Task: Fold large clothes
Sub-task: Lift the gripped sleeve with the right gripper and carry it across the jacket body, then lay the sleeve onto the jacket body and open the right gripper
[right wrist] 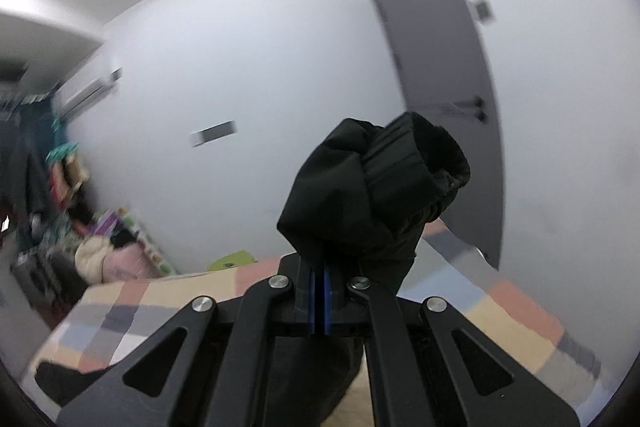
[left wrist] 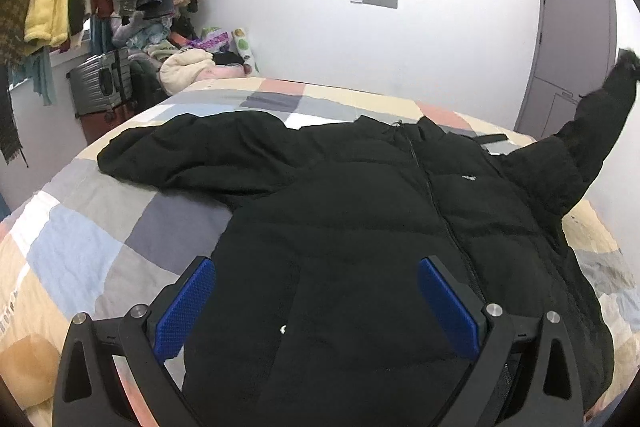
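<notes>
The black puffer jacket (left wrist: 360, 227) lies front-up on my patchwork bed (left wrist: 88, 247), zip closed, one sleeve flat toward the clothes rack side. My right gripper (right wrist: 319, 291) has its jaws pressed together on the other sleeve's cuff (right wrist: 400, 179), lifted high off the jacket toward the door (left wrist: 576, 47). My left gripper (left wrist: 316, 291) hangs spread and empty over the jacket's lower front. I judge the slick, bulky cuff could slide from my thin pinch, or my pull could drag the whole jacket askew, since nothing pins its body.
</notes>
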`<state>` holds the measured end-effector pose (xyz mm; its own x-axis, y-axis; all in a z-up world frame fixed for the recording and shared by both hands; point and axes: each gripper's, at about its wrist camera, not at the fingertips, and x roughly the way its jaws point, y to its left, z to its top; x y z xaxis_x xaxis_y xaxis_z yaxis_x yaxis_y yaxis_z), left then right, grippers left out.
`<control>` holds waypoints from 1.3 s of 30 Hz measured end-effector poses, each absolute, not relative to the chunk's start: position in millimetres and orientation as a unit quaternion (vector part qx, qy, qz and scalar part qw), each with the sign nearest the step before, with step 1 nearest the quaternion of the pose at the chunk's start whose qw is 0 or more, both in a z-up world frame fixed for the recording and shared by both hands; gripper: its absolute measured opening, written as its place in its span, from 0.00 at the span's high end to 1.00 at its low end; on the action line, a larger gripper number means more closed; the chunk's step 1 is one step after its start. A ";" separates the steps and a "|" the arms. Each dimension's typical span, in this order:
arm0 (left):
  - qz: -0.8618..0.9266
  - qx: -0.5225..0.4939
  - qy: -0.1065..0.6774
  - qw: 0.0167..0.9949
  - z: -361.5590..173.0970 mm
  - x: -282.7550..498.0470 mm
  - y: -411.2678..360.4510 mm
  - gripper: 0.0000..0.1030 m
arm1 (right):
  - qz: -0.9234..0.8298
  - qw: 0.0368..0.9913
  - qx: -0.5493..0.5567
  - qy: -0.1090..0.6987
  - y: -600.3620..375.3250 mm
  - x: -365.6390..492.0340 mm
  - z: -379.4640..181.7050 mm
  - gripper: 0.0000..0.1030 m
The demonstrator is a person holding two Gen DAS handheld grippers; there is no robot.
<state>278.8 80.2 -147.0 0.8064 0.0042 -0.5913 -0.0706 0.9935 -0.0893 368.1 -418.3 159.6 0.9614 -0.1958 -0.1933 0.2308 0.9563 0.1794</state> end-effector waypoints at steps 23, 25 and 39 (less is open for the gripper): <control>0.008 -0.117 0.289 0.950 -155.4 260.6 135.8 0.00 | 0.190 0.959 -0.019 0.207 -28.5 457.7 -4.9 0.97; 0.010 -0.121 0.290 0.949 -157.4 261.4 140.0 0.00 | 0.203 0.951 -0.026 0.230 -4.9 462.5 -38.9 0.97; 0.009 -0.134 0.305 0.943 -173.4 273.1 148.1 0.00 | 0.212 0.906 -0.010 0.366 13.4 491.6 -184.9 0.97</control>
<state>273.1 148.1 -173.4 0.8138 -0.0653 -0.5775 -0.0981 0.9640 -0.2473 491.6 13.4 -184.9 0.6428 0.3768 -0.6670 -0.3921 0.9098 0.1361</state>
